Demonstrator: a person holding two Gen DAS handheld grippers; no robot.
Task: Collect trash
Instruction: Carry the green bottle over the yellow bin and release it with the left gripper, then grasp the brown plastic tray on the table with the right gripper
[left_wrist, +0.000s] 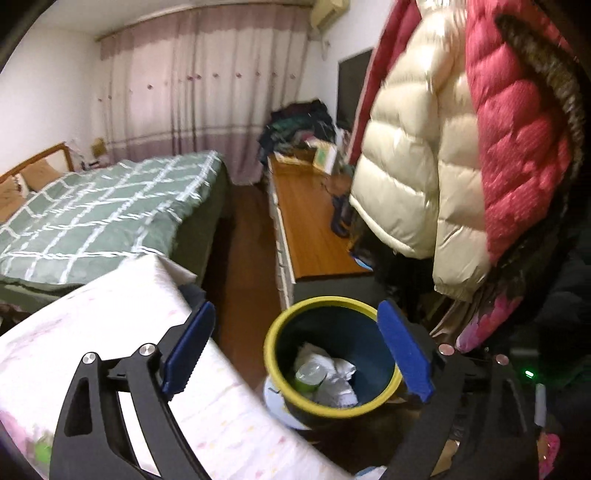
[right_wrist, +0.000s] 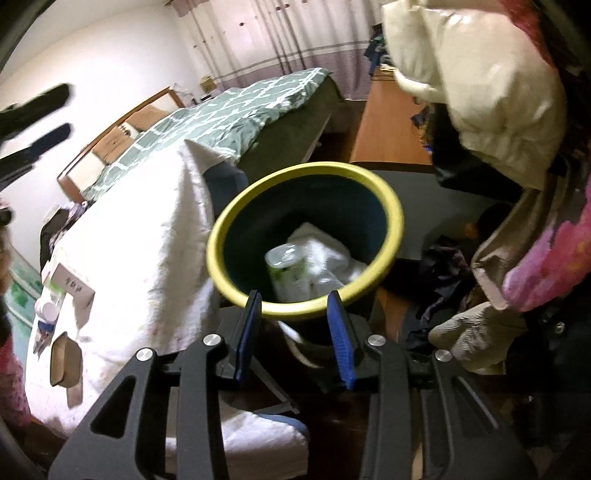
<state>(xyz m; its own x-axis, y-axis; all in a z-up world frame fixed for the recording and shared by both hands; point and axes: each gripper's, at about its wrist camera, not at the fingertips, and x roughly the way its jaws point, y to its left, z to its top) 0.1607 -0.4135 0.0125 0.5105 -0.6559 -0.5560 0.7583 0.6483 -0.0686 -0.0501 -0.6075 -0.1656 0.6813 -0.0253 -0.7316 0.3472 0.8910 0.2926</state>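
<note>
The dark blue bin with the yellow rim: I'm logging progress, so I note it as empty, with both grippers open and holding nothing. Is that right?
Not quite. The dark blue bin with the yellow rim is not empty: the right wrist view shows a clear plastic bottle with a green label and crumpled white paper inside. The left gripper and right gripper are indeed open and empty.

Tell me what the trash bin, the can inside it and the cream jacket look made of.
Trash bin: likely moulded plastic, smooth dark wall and matte yellow rim. Can: probably metal, with a shiny silvery top and green-and-white label, though blurred. Cream jacket: glossy quilted synthetic shell, puffed as if padded.
</note>
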